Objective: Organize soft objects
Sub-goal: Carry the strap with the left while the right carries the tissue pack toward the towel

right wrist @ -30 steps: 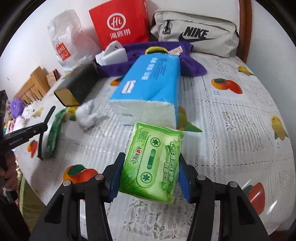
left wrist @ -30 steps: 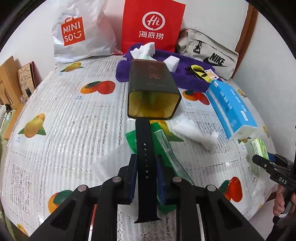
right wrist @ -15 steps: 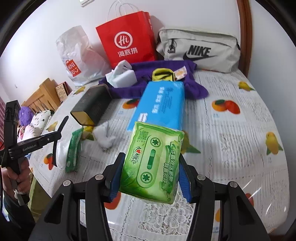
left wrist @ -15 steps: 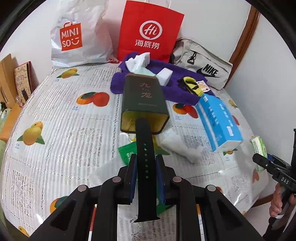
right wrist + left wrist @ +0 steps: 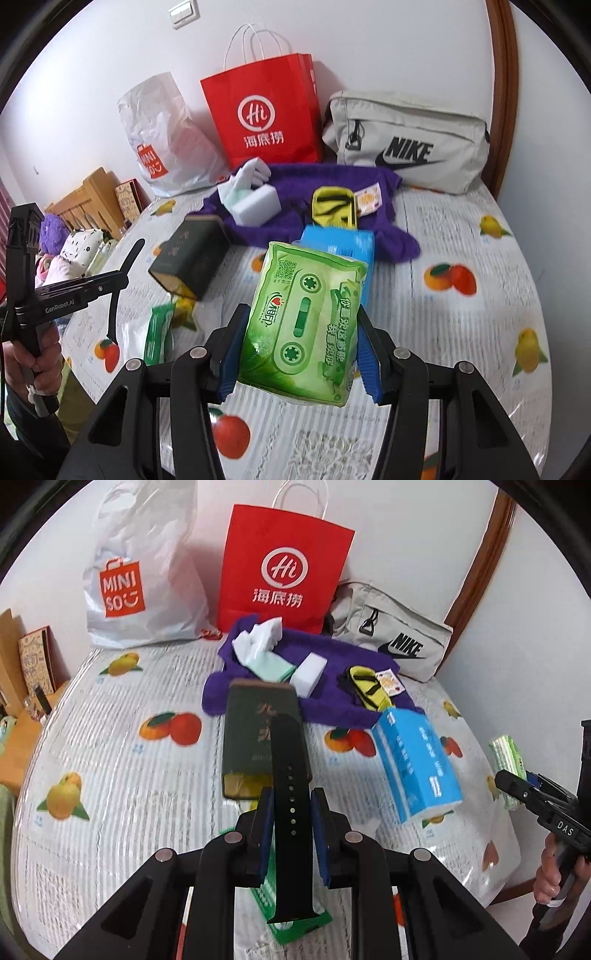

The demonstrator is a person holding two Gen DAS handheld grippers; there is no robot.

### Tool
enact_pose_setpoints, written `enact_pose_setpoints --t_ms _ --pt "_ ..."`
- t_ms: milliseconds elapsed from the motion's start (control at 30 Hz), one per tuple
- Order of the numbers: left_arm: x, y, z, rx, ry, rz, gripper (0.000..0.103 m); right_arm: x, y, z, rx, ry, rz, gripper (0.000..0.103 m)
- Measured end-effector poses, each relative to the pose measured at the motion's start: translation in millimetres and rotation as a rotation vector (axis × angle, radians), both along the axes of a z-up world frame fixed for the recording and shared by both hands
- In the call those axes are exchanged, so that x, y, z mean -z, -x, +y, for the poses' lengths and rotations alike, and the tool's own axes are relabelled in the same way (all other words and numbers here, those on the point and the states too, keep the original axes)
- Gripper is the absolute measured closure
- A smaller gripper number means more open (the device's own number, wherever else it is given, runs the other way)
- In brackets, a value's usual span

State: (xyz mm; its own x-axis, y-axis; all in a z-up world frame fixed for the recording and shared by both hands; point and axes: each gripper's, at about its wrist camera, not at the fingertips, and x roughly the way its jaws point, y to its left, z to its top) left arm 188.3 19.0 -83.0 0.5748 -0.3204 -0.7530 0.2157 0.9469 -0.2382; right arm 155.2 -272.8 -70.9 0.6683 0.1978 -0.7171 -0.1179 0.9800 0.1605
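Three bags [image 5: 266, 122], three tissue packs [image 5: 306, 317], one tin [image 5: 258, 734], one strap [image 5: 291, 812].

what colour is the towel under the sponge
Purple; the towel under the white sponge shows best in the right wrist view.

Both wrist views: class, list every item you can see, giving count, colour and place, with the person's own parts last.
Watch strap: 1, black, in left gripper.
Tissue pack: 1, green, in right gripper.
Tissue box: 1, blue, table right.
Tin: 1, dark green, lying centre.
Towel: 1, purple, table rear.
Sponge: 1, white, on towel.
Paper bag: 1, red, against wall.
Plastic bag: 1, white, against wall.
Nike bag: 1, beige, rear right.
Left gripper: 1, black.
Right gripper: 1, black.
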Motion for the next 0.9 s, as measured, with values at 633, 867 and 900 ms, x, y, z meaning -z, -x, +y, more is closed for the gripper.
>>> enact_pose_setpoints --t_ms 633,867,900 --pt "-26 -78 -12 -0.003 -0.004 -0.022 0.084 -20 -85 -15 0.023 0.049 -0.02 0.05" --pt "-24 -117 -16 -0.007 -0.006 -0.011 0.084 -9 -130 -27 0.046 0.073 0.002 0.05" --pt "-22 -125 -17 -0.007 -0.004 -0.004 0.084 -7 -137 -27 0.046 0.073 0.007 0.05"
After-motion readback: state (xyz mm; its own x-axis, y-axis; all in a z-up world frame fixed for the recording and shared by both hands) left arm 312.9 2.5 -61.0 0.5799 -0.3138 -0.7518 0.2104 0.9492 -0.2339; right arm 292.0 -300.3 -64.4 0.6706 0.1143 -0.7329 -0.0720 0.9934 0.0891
